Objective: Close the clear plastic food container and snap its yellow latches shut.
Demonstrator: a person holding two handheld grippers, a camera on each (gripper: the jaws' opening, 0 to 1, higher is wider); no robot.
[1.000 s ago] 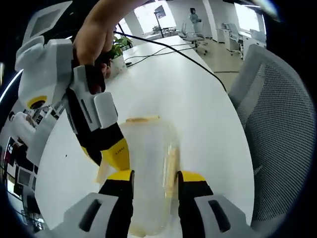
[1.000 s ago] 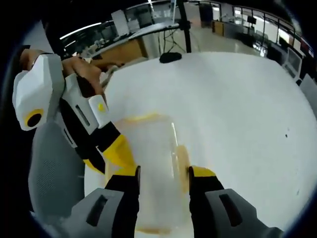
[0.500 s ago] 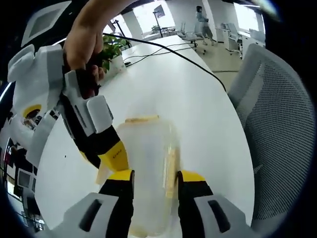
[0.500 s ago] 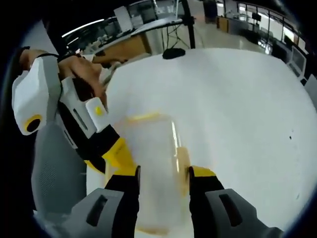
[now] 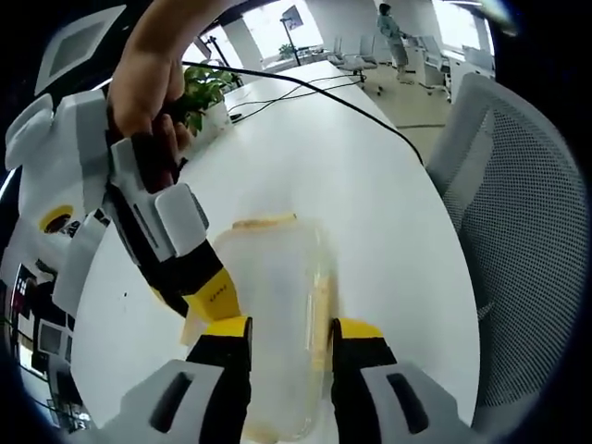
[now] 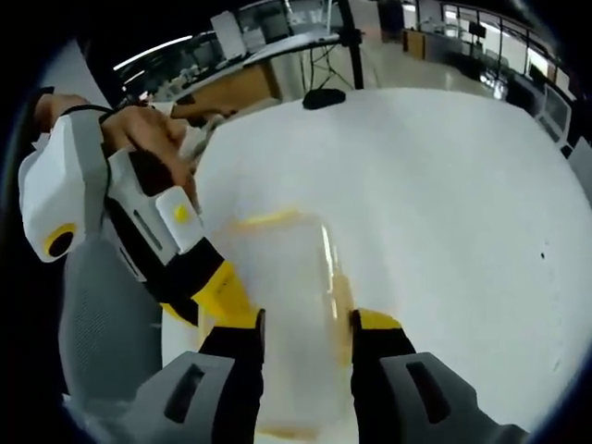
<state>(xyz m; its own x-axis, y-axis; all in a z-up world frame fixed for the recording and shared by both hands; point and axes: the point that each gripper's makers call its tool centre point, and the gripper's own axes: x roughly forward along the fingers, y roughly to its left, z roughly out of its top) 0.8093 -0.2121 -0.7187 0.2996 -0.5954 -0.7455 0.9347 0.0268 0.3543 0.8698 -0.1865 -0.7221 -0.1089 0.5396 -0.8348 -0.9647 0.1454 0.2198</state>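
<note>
A clear plastic container (image 5: 276, 287) with yellow latches lies on the white table (image 5: 370, 185), lid on. One yellow latch (image 5: 320, 314) runs along its right side, another latch (image 5: 264, 222) along its far end. My left gripper (image 5: 287, 347) is open, its jaws over the container's near part. The right gripper (image 5: 211, 294), held by a hand, reaches in from the upper left and touches the container's left edge. In the right gripper view the container (image 6: 287, 277) lies under my open right gripper (image 6: 305, 342), and the left gripper (image 6: 220, 294) meets its left side.
A grey mesh chair (image 5: 527, 231) stands close to the table's right edge and appears again as the chair (image 6: 102, 324). A potted plant (image 5: 208, 88) and a black cable (image 5: 342, 102) lie farther back. A dark object (image 6: 321, 98) sits at the far table edge.
In the left gripper view the right gripper's body and the hand on it have shifted slightly left and down. The container and both pairs of jaws have stayed in place.
</note>
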